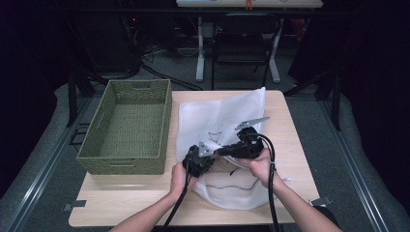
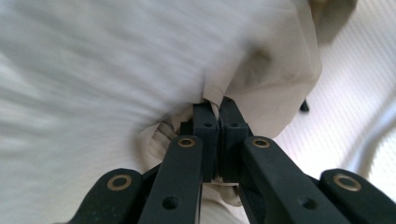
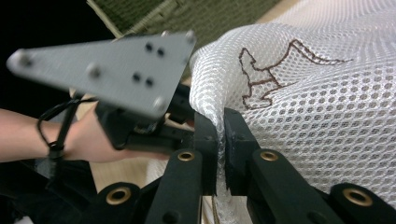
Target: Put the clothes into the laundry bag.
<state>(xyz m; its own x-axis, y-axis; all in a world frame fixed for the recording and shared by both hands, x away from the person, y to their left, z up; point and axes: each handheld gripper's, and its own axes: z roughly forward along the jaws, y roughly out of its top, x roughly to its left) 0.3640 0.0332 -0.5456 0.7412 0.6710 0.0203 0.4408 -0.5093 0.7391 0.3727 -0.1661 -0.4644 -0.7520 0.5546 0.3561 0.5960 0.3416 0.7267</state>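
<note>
mesh bag (image 1: 220, 116) edge pinched in both clamped tools, left (image 2: 218, 122) and right (image 3: 220, 135).

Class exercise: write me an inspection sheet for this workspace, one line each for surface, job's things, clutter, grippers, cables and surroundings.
Surface: light wooden table, bare at its front edge.
Job's things: white mesh bag spread on the table, a beige cloth at its near end; empty green woven basket to its left.
Clutter: nothing seen.
Grippers: left gripper shut on the beige cloth; right gripper shut on a fold of mesh.
Cables: a black cable trails from each gripper toward the person.
Surroundings: dark room, a chair and desk legs beyond the table.
</note>
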